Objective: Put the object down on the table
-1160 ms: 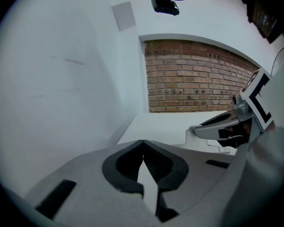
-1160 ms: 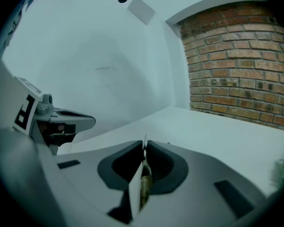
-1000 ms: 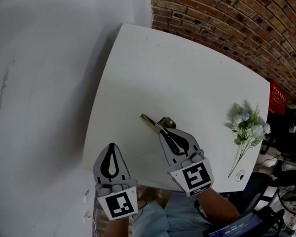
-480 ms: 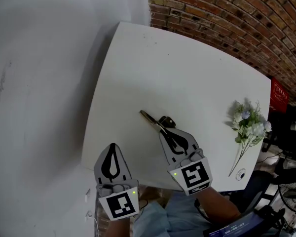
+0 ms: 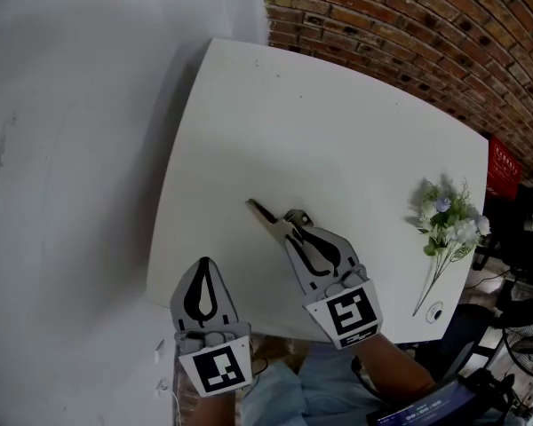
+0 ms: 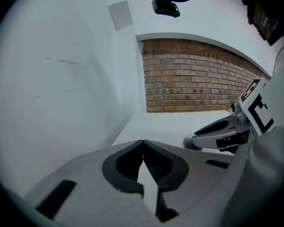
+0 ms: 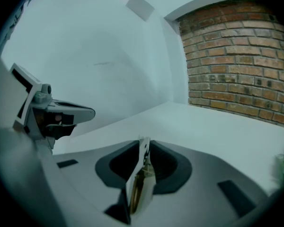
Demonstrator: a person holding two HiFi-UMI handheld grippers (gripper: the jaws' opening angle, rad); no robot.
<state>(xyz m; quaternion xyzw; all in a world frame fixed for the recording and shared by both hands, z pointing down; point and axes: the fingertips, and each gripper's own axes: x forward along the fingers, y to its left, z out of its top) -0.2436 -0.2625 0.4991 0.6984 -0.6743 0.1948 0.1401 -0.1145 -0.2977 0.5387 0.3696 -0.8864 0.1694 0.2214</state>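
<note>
A slim brass-coloured metal piece (image 5: 268,220) sticks out forward and to the left from my right gripper (image 5: 290,230), which is shut on it just above the white table (image 5: 338,140). In the right gripper view the piece (image 7: 141,178) stands edge-on between the closed jaws of the right gripper (image 7: 145,148). My left gripper (image 5: 202,264) is shut with nothing in it and hovers at the table's near left edge. In its own view the left gripper (image 6: 143,143) has its jaws touching, and the right gripper (image 6: 217,135) shows to its right.
A small bunch of white and pale blue flowers (image 5: 445,222) lies at the table's right edge, with a small white ring (image 5: 433,315) near its stem end. A brick wall (image 5: 409,25) runs behind the table, and a white wall (image 5: 80,131) is on the left.
The right gripper has edged slightly forward and left with the metal piece, which now shows a paler face. The left gripper has stayed where it was.
</note>
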